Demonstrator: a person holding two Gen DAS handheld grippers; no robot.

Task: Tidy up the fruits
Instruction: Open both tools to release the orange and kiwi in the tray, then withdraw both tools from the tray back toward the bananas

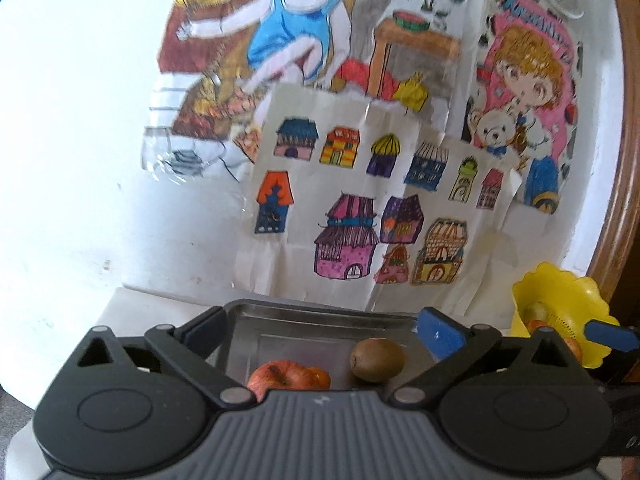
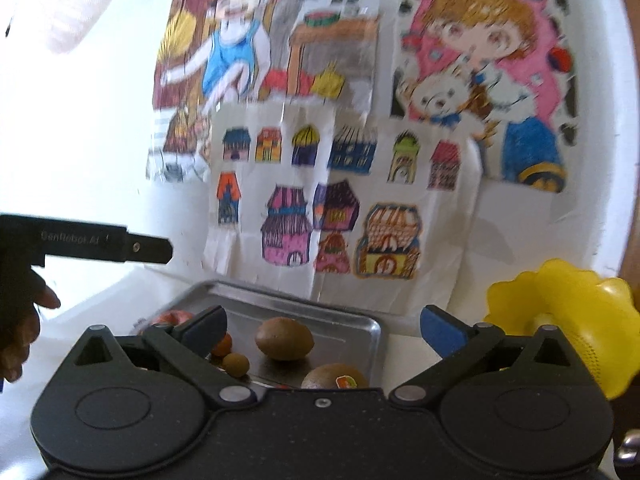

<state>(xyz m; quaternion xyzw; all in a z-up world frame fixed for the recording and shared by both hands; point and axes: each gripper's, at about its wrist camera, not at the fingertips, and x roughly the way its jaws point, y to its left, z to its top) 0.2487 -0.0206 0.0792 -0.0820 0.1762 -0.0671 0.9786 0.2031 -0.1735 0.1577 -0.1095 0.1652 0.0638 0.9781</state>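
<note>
A metal tray (image 1: pixel 320 316) lies below the wall and holds fruit. In the left wrist view it shows a red apple (image 1: pixel 280 376), a brown kiwi (image 1: pixel 378 360) and a sliver of orange fruit (image 1: pixel 320 378). My left gripper (image 1: pixel 320 330) hangs open above the tray's near side, holding nothing. In the right wrist view the tray (image 2: pixel 360 326) carries a kiwi (image 2: pixel 284 338), a stickered kiwi (image 2: pixel 334 376), a small brown fruit (image 2: pixel 236 364), a small orange (image 2: pixel 222 344) and the apple (image 2: pixel 172 316). My right gripper (image 2: pixel 322 330) is open and empty over the tray's right part.
A yellow scalloped bowl (image 2: pixel 568 312), also seen in the left wrist view (image 1: pixel 560 304), stands right of the tray with fruit inside. Coloured drawings (image 1: pixel 360 200) cover the white wall behind. A hand (image 2: pixel 20 320) holds the left gripper (image 2: pixel 148 246) at far left. A brown frame (image 1: pixel 616 160) borders the right.
</note>
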